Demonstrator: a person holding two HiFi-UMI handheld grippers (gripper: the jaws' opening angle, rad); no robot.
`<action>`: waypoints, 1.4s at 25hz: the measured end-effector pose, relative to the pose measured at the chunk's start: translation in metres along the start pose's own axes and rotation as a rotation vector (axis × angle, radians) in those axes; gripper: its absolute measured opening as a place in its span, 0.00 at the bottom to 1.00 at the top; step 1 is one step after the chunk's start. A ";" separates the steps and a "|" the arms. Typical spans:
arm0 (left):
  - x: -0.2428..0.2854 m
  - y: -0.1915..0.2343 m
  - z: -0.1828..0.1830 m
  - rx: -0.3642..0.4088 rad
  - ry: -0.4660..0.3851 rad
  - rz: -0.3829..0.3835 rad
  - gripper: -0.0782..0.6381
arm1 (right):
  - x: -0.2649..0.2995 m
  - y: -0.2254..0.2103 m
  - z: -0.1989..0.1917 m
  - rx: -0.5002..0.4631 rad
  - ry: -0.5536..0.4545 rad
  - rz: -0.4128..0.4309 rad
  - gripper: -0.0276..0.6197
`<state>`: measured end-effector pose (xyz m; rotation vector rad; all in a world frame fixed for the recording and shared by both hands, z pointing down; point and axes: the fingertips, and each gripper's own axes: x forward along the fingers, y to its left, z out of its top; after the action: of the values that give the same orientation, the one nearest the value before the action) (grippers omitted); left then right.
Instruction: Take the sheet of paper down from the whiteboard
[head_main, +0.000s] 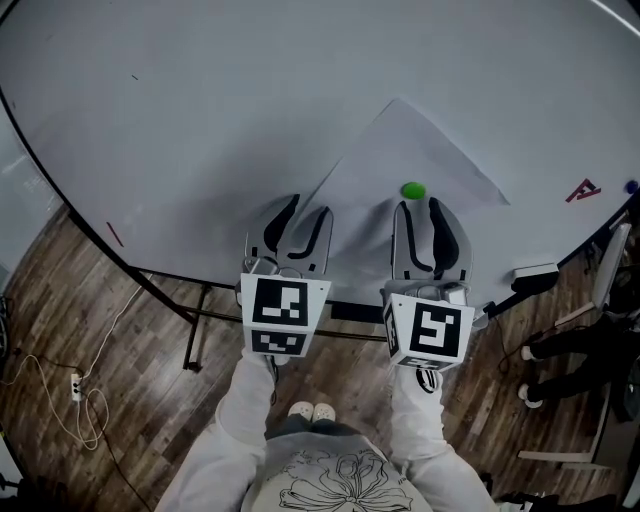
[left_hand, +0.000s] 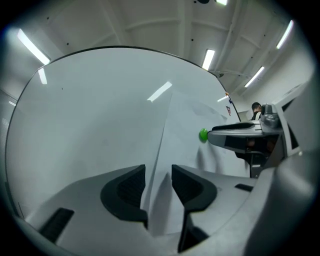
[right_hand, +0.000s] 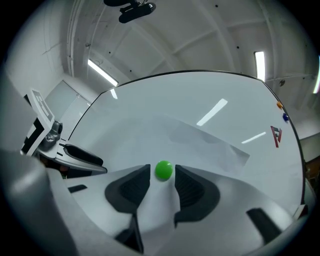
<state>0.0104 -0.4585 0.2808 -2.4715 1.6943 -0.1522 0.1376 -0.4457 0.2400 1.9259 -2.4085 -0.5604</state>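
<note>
A white sheet of paper (head_main: 420, 160) lies tilted on the whiteboard (head_main: 200, 120), with a round green magnet (head_main: 413, 191) on its lower part. My left gripper (head_main: 305, 212) is open at the sheet's lower left edge. In the left gripper view that edge of the paper (left_hand: 185, 125) runs through the gap of the left gripper (left_hand: 158, 175), and the pads do not press on it. My right gripper (head_main: 420, 208) is open too. In the right gripper view the green magnet (right_hand: 163, 170) sits just beyond the right gripper (right_hand: 162, 176), level with its fingertips and untouched.
A red mark (head_main: 582, 190) and a blue magnet (head_main: 631, 186) are at the board's right edge. A small box (head_main: 535, 272) sits near the board's lower right. Below are the board's black stand, a cable (head_main: 70, 385) on the wood floor, and a person's legs (head_main: 560, 350).
</note>
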 end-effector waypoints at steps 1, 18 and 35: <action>0.002 -0.001 -0.001 0.000 0.004 -0.016 0.31 | 0.001 0.000 0.000 -0.002 0.000 -0.002 0.26; 0.012 -0.005 -0.005 -0.031 0.009 -0.117 0.19 | 0.017 0.000 0.001 -0.037 0.028 -0.052 0.26; 0.009 0.003 -0.001 -0.091 -0.034 -0.117 0.11 | 0.017 -0.005 -0.001 -0.027 0.035 -0.116 0.23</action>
<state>0.0108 -0.4681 0.2816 -2.6243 1.5778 -0.0458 0.1379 -0.4632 0.2356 2.0571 -2.2679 -0.5540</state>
